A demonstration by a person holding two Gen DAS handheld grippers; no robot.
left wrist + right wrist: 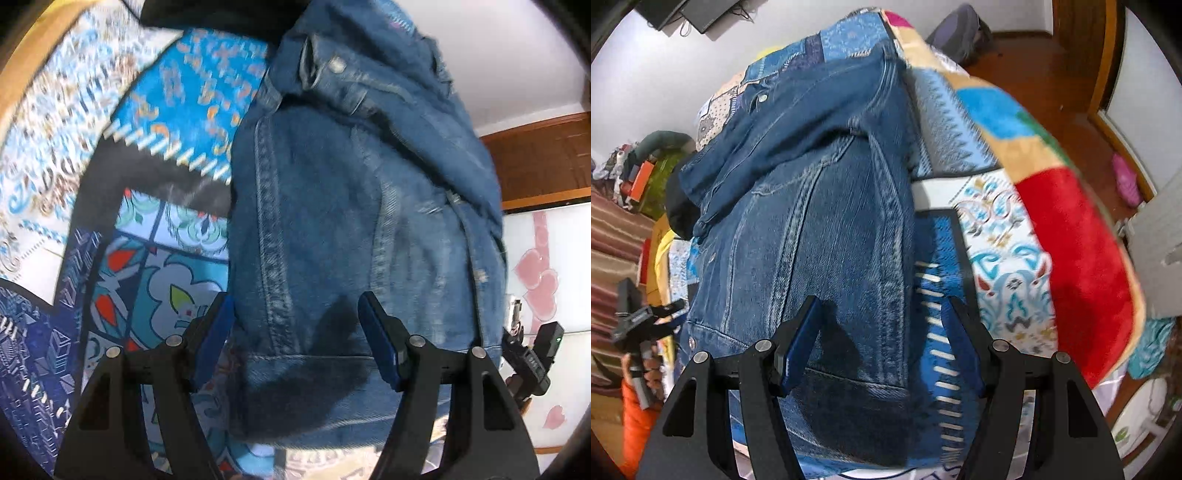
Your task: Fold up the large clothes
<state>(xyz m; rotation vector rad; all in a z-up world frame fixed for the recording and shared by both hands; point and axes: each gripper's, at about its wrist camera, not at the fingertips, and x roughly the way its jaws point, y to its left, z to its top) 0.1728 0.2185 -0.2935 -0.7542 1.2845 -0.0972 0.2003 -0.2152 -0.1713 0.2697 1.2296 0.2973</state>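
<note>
A blue denim jacket lies spread on a bed covered by a patchwork blanket of blue, white and patterned panels. In the right wrist view the same denim jacket runs lengthwise away from the camera, with its hem nearest and a folded sleeve or collar part with a metal button lying across the far end. The patchwork blanket shows there with a red panel and a blue one along its right edge, which hangs over the bed's side towards a wooden floor.

The left hand-held gripper is tilted downward over the jacket's near hem, its jaws standing apart. The hem band sits in the gap between the blue pads, and neither pad presses the cloth: the left pad is at the jacket's left edge, with blanket showing beside it, and the right pad is over the denim.

The right hand-held gripper is also open and empty. Its left pad is over the denim near the hem, and its right pad is over a blue blanket panel with white dashes, so the jacket's right edge runs between the jaws. No cloth is pinched.

Each view catches the other gripper at the jacket's far edge.
</note>
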